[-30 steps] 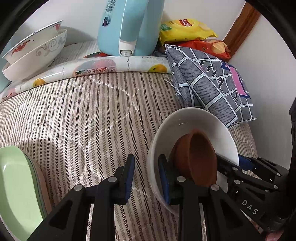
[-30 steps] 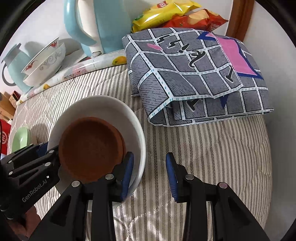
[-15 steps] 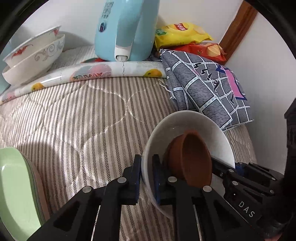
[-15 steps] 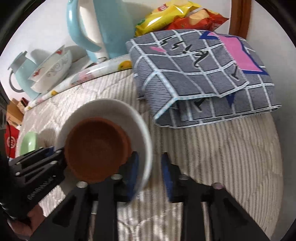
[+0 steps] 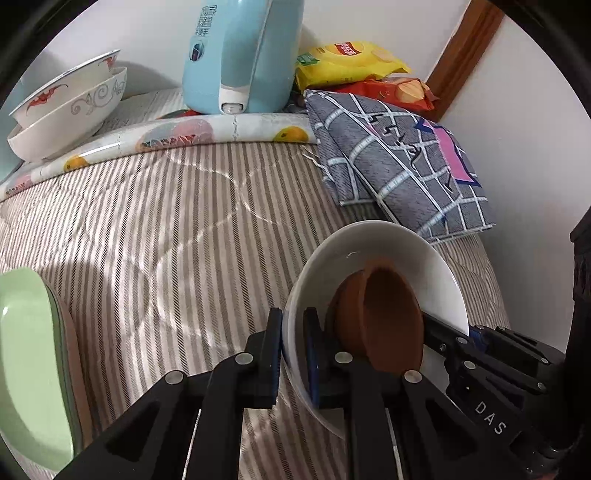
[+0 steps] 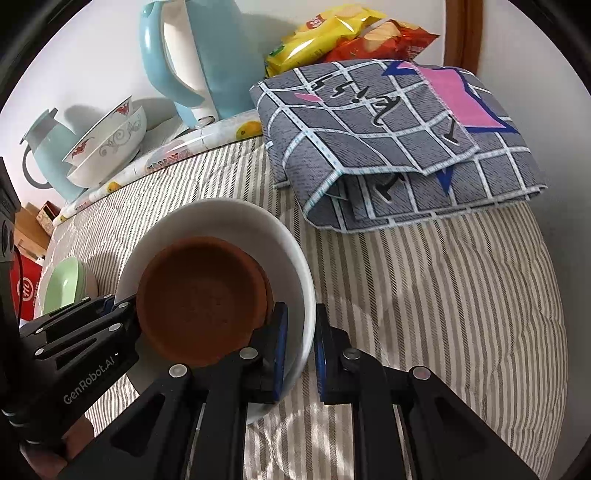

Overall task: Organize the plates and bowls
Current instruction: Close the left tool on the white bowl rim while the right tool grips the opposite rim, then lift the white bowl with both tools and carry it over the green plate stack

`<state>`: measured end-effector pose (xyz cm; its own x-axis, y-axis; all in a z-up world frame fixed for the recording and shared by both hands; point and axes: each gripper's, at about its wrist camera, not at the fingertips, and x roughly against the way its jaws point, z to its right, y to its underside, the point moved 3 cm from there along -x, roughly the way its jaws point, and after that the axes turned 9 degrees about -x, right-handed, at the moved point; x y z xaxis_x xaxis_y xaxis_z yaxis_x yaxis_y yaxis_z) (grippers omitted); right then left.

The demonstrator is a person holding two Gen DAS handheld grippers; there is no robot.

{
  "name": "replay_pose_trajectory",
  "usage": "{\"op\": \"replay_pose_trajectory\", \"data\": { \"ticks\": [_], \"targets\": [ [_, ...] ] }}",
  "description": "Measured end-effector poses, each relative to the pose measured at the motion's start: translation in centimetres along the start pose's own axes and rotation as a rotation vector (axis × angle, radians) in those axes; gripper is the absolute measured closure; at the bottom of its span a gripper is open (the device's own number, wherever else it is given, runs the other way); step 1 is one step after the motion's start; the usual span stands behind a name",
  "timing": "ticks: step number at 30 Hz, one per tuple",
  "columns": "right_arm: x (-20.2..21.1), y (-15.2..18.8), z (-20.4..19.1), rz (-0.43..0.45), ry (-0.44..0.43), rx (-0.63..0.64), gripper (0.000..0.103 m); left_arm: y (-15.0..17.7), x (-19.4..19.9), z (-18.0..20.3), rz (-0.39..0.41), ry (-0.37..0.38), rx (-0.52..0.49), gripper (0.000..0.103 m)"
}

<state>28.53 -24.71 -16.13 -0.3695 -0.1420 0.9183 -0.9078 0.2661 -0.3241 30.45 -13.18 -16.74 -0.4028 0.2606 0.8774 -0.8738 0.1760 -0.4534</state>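
A white bowl (image 5: 388, 247) (image 6: 229, 218) holds a smaller brown bowl (image 5: 384, 314) (image 6: 199, 302). My left gripper (image 5: 293, 354) is shut on the white bowl's near rim. My right gripper (image 6: 299, 350) is shut on the opposite rim, and it shows from the side in the left wrist view (image 5: 480, 362). The bowl is held tilted just above the striped tablecloth (image 5: 166, 229). Two stacked patterned bowls (image 5: 70, 107) (image 6: 107, 144) sit at the far left. A green plate stack (image 5: 29, 354) (image 6: 62, 284) lies at the left.
A light blue kettle (image 5: 240, 55) (image 6: 199, 59) stands at the back on a fruit-print mat (image 5: 192, 133). A folded grey checked cloth (image 5: 399, 155) (image 6: 399, 140) and snack bags (image 5: 351, 62) (image 6: 343, 33) lie at the back right by the wall. A blue jug (image 6: 44, 151) is far left.
Both grippers have closed from open onto opposite rims of the white bowl. The bowl has tilted and risen slightly.
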Motion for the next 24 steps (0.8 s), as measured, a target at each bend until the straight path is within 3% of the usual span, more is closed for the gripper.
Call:
{"op": "replay_pose_trajectory", "data": {
  "ticks": [11,24],
  "targets": [
    [2.9,2.1,1.7,0.029,0.0,-0.029,0.09,1.7,2.1,2.2,0.015,0.007,-0.022,0.091],
    [7.3,3.2,0.9,0.093,-0.013,-0.024,0.091,2.2,6.7,3.3,0.078,-0.006,-0.048,0.091]
  ]
}}
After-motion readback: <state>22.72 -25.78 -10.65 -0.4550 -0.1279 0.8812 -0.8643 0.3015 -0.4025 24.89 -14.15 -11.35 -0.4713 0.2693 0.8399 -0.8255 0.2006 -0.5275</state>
